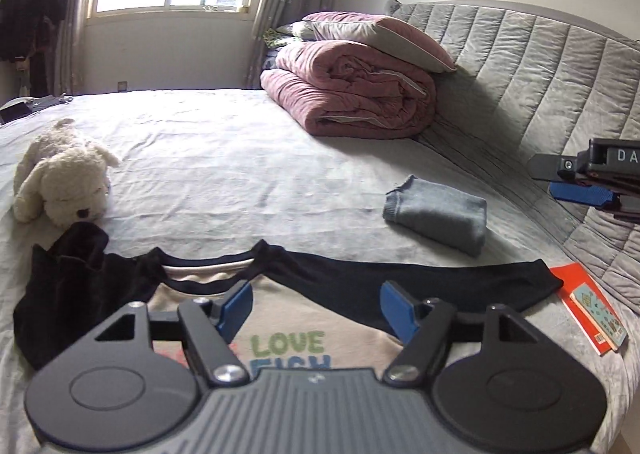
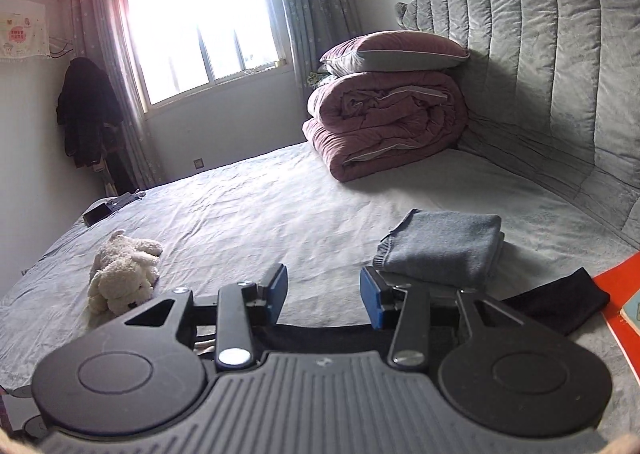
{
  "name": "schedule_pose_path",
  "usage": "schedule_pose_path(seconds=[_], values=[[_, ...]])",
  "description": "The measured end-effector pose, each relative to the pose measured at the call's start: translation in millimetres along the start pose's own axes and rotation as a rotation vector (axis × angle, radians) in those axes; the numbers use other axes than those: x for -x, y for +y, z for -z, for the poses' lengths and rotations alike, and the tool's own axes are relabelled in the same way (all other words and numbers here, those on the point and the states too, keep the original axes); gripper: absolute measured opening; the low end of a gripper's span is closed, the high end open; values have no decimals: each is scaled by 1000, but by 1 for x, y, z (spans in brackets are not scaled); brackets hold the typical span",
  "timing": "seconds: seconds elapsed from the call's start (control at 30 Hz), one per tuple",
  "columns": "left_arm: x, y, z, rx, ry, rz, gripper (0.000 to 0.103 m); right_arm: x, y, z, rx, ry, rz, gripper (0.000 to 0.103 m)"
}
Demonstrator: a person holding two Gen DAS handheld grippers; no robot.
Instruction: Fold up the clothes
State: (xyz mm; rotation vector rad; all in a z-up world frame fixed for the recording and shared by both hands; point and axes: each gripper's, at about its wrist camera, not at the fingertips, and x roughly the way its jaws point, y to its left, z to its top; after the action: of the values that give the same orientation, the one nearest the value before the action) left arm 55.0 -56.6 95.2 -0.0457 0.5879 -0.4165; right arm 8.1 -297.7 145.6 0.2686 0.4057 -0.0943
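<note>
1 view (left wrist) shows the shirt's [image 1: 280, 318] print.

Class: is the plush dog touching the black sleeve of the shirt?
Touching. In the left wrist view the plush dog's snout meets the raised tip of the black sleeve, with no sheet visible between them.

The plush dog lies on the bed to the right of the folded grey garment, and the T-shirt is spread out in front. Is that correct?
One detail is wrong: the plush dog lies to the left of the folded grey garment, not the right. Both wrist views show this. The T-shirt is indeed spread out in front, on the bed.
</note>
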Motion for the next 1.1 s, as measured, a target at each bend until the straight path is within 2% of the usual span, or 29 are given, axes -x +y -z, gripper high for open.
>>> schedule_pose_path(seconds=[0.23,0.5,0.63,0.7,0.83,1.03,1.1], values=[[28,85,6,69,-11,-104,80,-31,79,17,36,63,-102,46],[25,198,36,376,35,-139,82,-92,156,49,36,163,-223,46],[25,231,42,519,52,-115,82,-111,186,58,53,196,-264,46],[25,238,42,571,68,-57,82,-118,194,59,61,201,-277,46],[27,239,39,576,35,-33,82,-130,207,64,75,210,-300,47],[19,246,42,535,108,-65,82,-156,225,77,83,226,-333,49],[16,249,44,520,106,-91,83,-164,229,83,88,235,-342,49]])
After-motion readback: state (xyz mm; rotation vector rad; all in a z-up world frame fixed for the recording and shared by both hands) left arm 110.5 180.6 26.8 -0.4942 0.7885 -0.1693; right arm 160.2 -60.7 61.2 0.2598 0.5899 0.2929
